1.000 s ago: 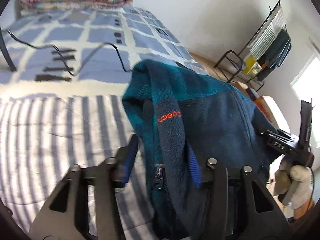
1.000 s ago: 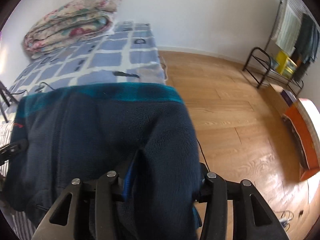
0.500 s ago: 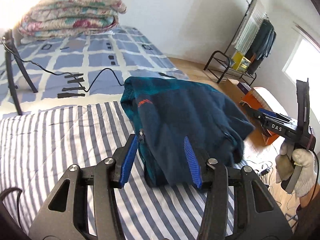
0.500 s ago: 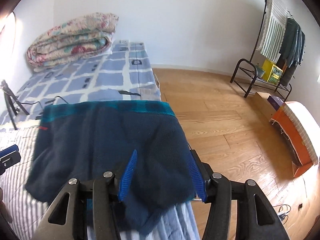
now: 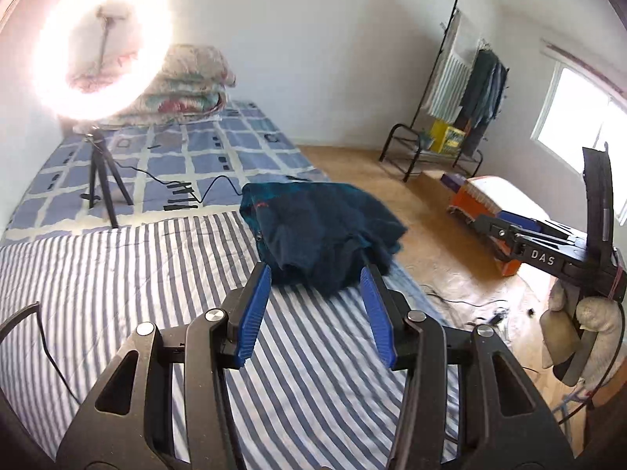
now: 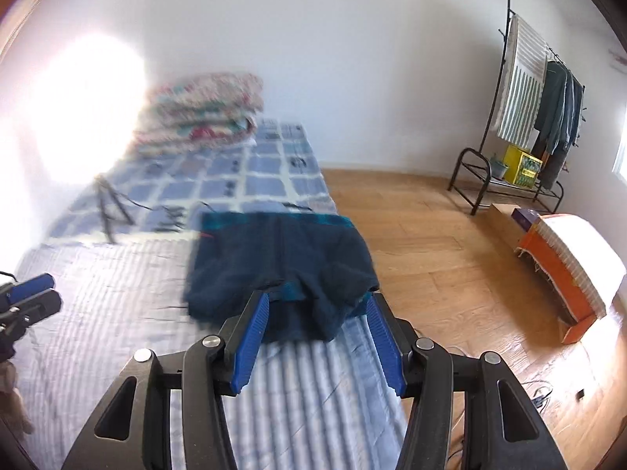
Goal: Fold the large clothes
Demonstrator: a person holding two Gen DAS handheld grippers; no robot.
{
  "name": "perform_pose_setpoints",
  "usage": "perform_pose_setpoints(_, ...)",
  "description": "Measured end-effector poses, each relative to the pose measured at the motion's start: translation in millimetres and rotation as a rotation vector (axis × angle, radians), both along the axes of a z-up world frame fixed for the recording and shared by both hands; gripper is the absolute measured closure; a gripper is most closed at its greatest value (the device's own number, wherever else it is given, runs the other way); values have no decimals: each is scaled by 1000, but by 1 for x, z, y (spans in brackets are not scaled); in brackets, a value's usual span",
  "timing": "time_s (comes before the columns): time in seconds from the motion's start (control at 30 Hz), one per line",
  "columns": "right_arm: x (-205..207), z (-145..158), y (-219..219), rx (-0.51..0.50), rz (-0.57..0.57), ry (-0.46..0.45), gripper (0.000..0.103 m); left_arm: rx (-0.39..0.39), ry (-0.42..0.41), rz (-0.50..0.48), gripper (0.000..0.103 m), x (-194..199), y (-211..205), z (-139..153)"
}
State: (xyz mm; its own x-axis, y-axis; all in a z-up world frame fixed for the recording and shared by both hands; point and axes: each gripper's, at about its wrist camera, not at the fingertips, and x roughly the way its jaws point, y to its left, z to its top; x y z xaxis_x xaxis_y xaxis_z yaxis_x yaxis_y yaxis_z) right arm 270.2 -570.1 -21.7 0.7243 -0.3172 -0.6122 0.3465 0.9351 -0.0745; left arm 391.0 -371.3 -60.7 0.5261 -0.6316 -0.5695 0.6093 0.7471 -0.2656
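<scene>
The fleece (image 5: 313,235) lies folded on the bed (image 5: 117,274), at its edge by the wooden floor (image 6: 431,254), just beyond the tips of both grippers and touching neither. In the left wrist view it sits ahead of the left gripper (image 5: 315,301); in the right wrist view it sits straight ahead of the right gripper (image 6: 317,325), teal band (image 6: 274,219) on the far side.

Behind the fleece a ring light (image 5: 102,47) glares on its tripod (image 5: 102,180), with a black cable (image 5: 211,188) trailing over the checked cover toward the fleece. A folded quilt (image 5: 188,82) is stacked at the wall. Across the floor stand a clothes rack (image 6: 540,117) and an orange box (image 6: 560,274). Nothing lies between the grippers and the fleece.

Both grippers stand about half apart, blue pads (image 5: 254,313) bare, holding nothing. The right gripper also shows at the edge of the left view, carried by a gloved hand (image 5: 576,329).
</scene>
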Motion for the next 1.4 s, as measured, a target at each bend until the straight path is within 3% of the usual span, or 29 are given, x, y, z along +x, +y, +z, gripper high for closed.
perform_pose_setpoints(0.23, -92, 63, 65, -50, 48, -71, 49, -10, -108, -10, 55, -98, 49, 65)
perform_pose_setpoints(0.53, -167, 84, 113, -39, 70, -112, 48, -15, -191, -16, 55, -188, 96, 97)
perform_pose_setpoints(0.87, -212, 72, 156, -54, 91, -139, 41, 9, -243, -6, 55, -248, 124, 89)
perform_pose_setpoints(1.03, -221, 56, 166, -38, 63, -165, 33, 19, -233, 8, 53, -254, 132, 76)
perform_pose_setpoints(1.4, -223, 15, 158, 21, -13, -218, 17, 60, -226, 42, 21, -245, 133, 44)
